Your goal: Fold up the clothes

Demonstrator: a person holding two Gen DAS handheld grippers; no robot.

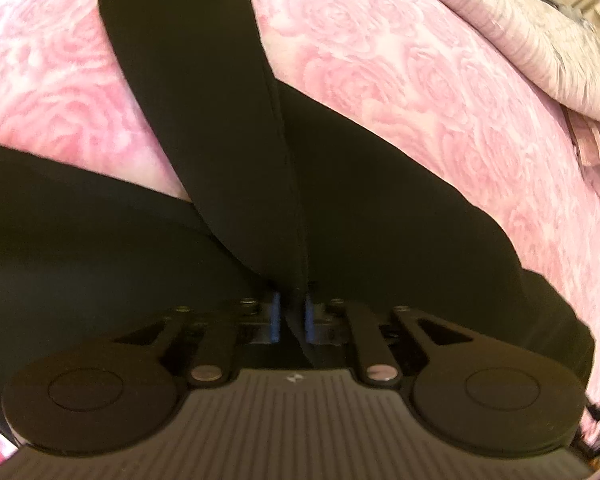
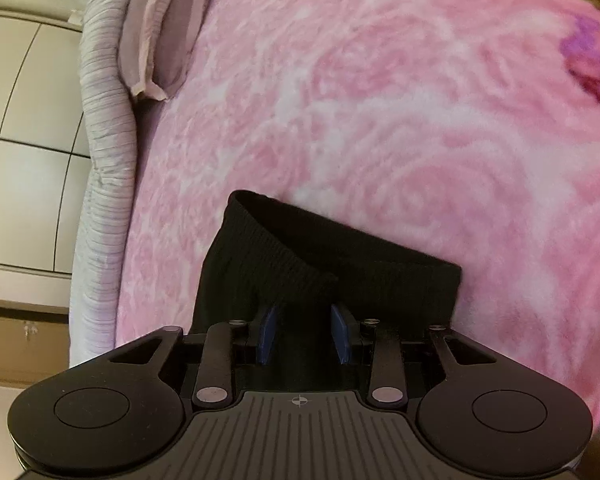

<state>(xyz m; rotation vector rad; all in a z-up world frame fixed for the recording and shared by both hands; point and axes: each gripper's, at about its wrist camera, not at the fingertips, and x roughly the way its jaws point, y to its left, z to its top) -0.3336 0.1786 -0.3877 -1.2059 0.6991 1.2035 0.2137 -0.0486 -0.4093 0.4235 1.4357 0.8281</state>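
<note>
A: What has the left gripper (image 1: 292, 318) got hold of?

B: Its blue-padded fingers (image 1: 275, 316) are drawn nearly together, with a thin edge of the black soft-cloth garment (image 1: 228, 152) pinched between them. A long strip of that cloth runs up and away from the fingers, seam along its right side, over the pink rose-patterned fleece blanket (image 1: 440, 92).

A: And where does the rest of the garment lie?

B: It spreads wide and flat on the blanket, to the left and right of the fingers. At the upper right of the left wrist view a pale grey ruched quilt (image 1: 540, 28) lies bunched along the blanket's far edge.

A: The right gripper (image 2: 304, 332)?

B: Its fingers stand further apart, and a ribbed black cuff or hem band (image 2: 300, 256) of the garment fills the gap. The pads seem to press on the cloth from both sides, though the dark fabric makes the contact hard to judge. The band's mouth gapes open just beyond them, lying on the blanket.

A: Anything else there?

B: The grey quilt along the left, a mauve folded cloth (image 2: 160, 40) beside it, and cream panelled cupboard doors (image 2: 24, 140) further left.
</note>
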